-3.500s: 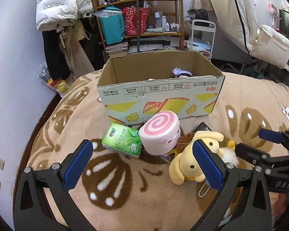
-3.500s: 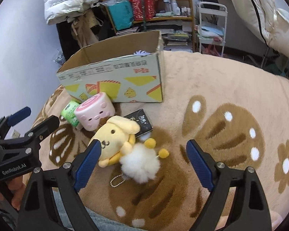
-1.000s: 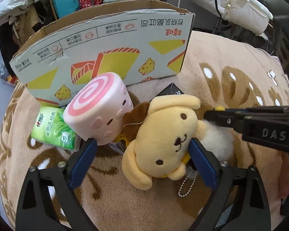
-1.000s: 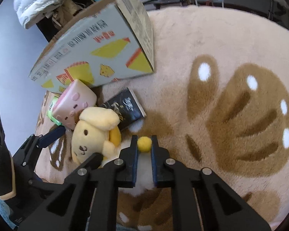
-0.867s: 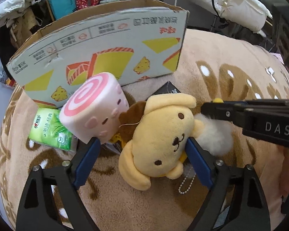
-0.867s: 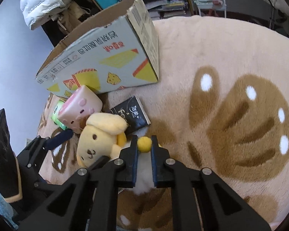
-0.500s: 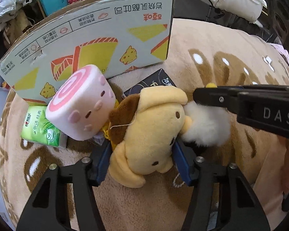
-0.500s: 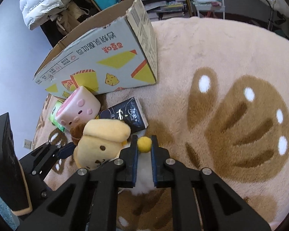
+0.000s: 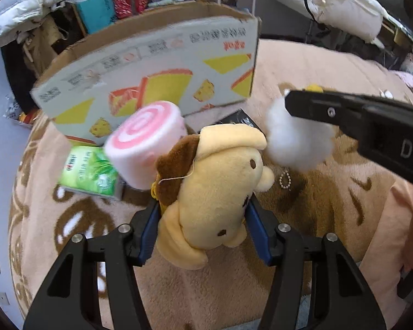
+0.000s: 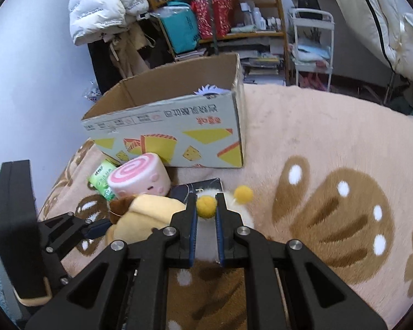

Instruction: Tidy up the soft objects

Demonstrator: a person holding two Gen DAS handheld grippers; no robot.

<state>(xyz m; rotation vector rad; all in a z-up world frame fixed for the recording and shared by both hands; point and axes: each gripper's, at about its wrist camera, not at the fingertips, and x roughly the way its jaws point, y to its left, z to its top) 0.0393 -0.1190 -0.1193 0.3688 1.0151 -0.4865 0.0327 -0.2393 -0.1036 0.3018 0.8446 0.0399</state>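
both toys had lifted off the blanket since a second before.
left gripper squeezed the yellow dog plush, right gripper pinched the white pom-pom, ready for the far box.

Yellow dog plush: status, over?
Left gripper shut on yellow dog plush. Right gripper shut on its white pom-pom. Pink roll plush sits between it and the cardboard box.

Between the left hand-held gripper's pads sits the plush dog; the roll cushion lies ahead-left, the tissue pack left of it, the cardboard box behind.
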